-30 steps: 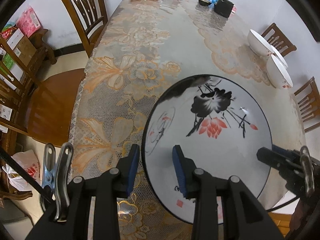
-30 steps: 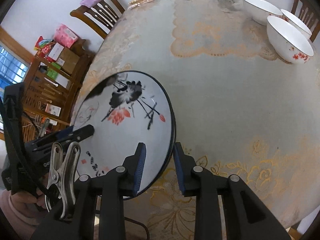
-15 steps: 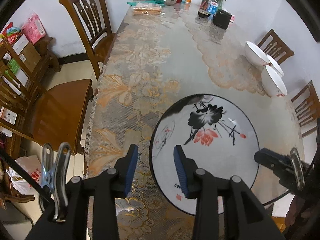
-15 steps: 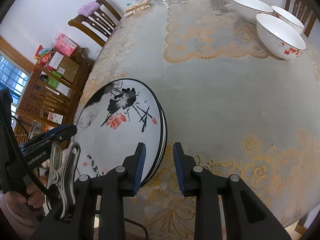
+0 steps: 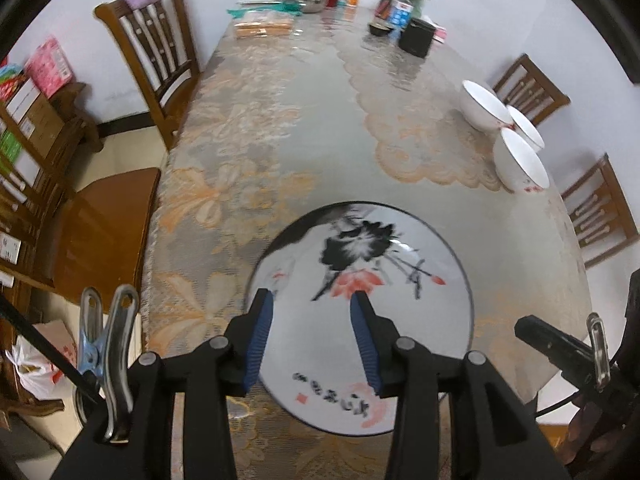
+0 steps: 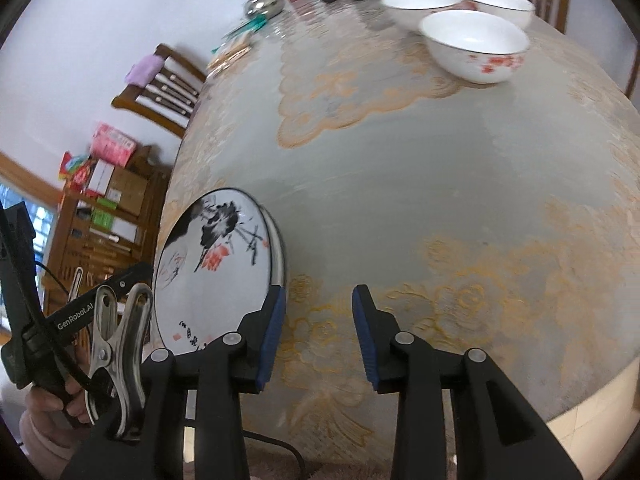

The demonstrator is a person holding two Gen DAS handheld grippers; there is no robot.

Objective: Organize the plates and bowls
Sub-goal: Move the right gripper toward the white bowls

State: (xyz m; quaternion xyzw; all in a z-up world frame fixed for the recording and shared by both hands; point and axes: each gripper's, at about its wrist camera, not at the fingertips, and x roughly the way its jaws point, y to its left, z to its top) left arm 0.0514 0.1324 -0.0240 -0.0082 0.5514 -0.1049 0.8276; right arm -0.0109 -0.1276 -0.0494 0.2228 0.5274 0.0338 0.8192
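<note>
A: Resting near the table's near edge, is that the painted plate?

B: Yes, on another plate. The left claw hangs above it, jaws just widened, gripping nothing.

A: The right claw?

B: Also just parted, empty, beside the stack. Three bowls cluster by the right edge.

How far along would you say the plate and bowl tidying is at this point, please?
Done: the plates sit stacked near the table edge, lotus plate on top. In hand: nothing; the left gripper and right gripper have just been opening, and both are clear of the stack. Left: the three bowls stand side by side, unstacked, at the far right.
</note>
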